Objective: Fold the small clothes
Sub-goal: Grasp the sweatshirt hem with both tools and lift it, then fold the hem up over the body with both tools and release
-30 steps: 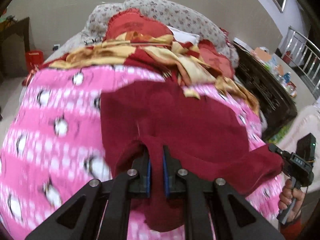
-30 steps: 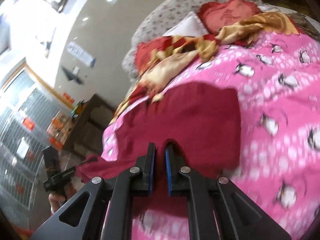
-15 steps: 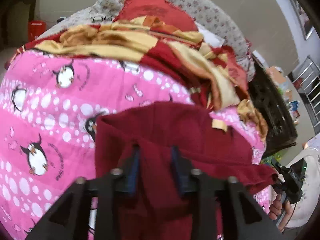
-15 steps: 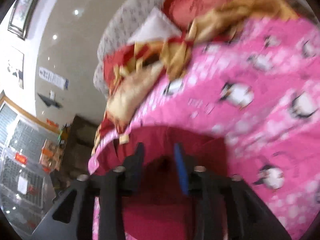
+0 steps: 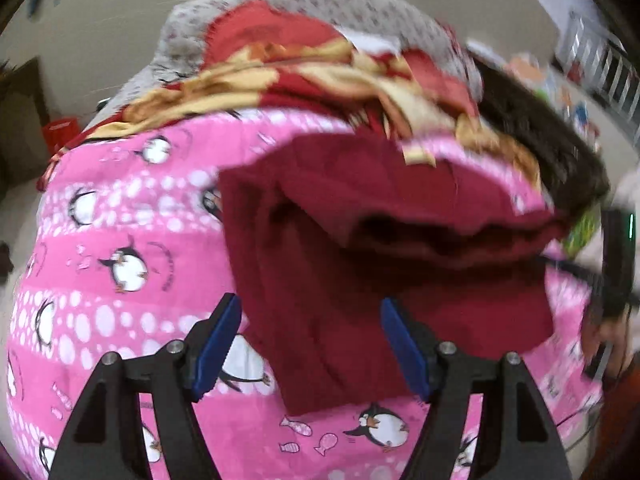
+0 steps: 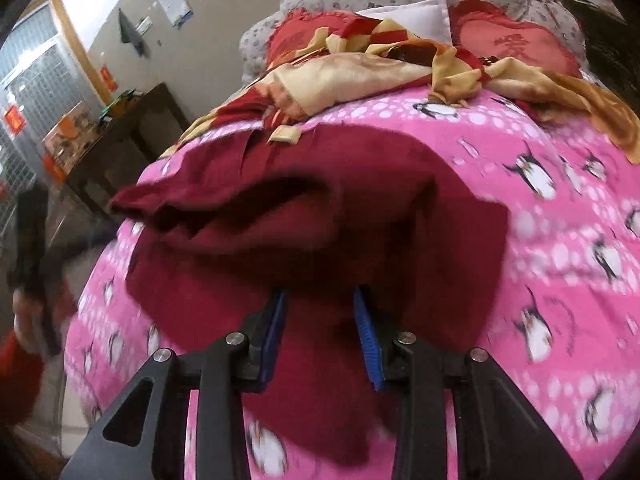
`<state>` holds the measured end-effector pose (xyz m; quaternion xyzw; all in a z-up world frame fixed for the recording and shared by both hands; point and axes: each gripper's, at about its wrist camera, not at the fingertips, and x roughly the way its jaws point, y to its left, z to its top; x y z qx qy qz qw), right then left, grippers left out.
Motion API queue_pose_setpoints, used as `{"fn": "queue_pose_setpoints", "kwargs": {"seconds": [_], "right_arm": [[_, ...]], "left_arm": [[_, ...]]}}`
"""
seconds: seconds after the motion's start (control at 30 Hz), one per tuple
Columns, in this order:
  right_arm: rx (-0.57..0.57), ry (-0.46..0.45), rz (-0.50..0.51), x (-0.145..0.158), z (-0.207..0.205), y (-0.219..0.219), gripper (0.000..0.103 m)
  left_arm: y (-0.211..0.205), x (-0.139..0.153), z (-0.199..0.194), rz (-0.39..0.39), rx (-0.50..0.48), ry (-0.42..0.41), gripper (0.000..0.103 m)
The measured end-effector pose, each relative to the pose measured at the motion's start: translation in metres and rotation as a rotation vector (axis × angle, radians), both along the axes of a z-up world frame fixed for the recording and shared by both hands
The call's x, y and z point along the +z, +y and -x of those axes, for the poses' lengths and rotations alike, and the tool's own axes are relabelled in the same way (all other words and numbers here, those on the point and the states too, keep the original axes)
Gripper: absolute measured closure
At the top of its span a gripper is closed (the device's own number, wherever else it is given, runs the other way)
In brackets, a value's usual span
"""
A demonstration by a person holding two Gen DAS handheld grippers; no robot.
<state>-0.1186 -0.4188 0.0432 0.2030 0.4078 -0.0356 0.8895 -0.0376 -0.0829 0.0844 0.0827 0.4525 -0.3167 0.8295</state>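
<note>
Released maroon garment, crumpled gold-red cloth beyond.

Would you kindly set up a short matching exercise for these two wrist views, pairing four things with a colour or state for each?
Things:
1. maroon garment
2. penguin blanket
3. left gripper
4. heart-shaped cushion

Colour or state:
a. pink with white dots
b. red, lying at the head of the bed
c. fingers spread, holding nothing
d. partly folded over itself on the bed

Pairs: 1-d, 2-a, 3-c, 4-b
</note>
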Motion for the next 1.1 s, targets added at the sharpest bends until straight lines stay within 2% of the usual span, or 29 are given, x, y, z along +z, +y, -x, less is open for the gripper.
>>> {"fn": "queue_pose_setpoints", "kwargs": {"seconds": [0.03,0.1,0.13,0.2,0.27,0.37,0.43,0.53,0.63,0.83,0.93,1.03,1.1], "right_arm": [[-0.023,-0.017,-0.018,0.001,-0.009,-0.006,0.060],[-0.086,-0.074,-0.064,0.008,-0.031,-0.022,0.060],[-0.109,-0.083,-0.056,0.011,-0.040,-0.026,0.060],[-0.177,-0.062,-0.034,0.014,-0.063,-0.038,0.060],[-0.227,-0.050,-0.001,0.012,-0.078,-0.046,0.060],[-0.251,0.017,-0.020,0.000,-0.095,-0.058,0.060],[-0.246,0.005,-0.031,0.004,-0.089,-0.058,0.060],[-0.236,-0.037,-0.021,0.020,-0.057,-0.053,0.060],[-0.243,-0.036,-0.031,0.025,-0.014,-0.052,0.060],[-0.242,0.006,-0.096,0.007,0.053,-0.033,0.059],[-0.196,0.042,-0.111,-0.011,0.061,-0.013,0.060],[-0.200,0.081,-0.105,-0.028,0.061,-0.004,0.059],[-0.224,0.059,-0.115,-0.032,0.062,-0.004,0.059]], "left_arm": [[-0.009,-0.004,-0.001,-0.015,-0.009,-0.008,0.027],[-0.026,-0.005,-0.009,0.004,-0.012,-0.017,0.027],[-0.032,-0.003,-0.016,0.016,0.000,-0.022,0.027],[-0.042,0.001,-0.037,0.041,0.052,-0.040,0.027],[-0.050,0.000,-0.064,0.030,0.116,-0.040,0.027],[-0.053,-0.016,-0.100,-0.028,0.202,0.032,0.027],[-0.043,-0.022,-0.108,-0.008,0.211,0.085,0.027],[-0.024,-0.016,-0.097,0.006,0.196,0.072,0.028],[-0.001,-0.010,-0.073,0.036,0.164,0.057,0.027],[0.030,-0.014,-0.021,0.044,0.105,0.071,0.027],[0.038,-0.028,-0.001,0.042,0.069,0.119,0.027],[0.039,-0.041,0.010,0.049,0.060,0.150,0.027],[0.039,-0.043,0.012,0.063,0.060,0.147,0.027]]}}
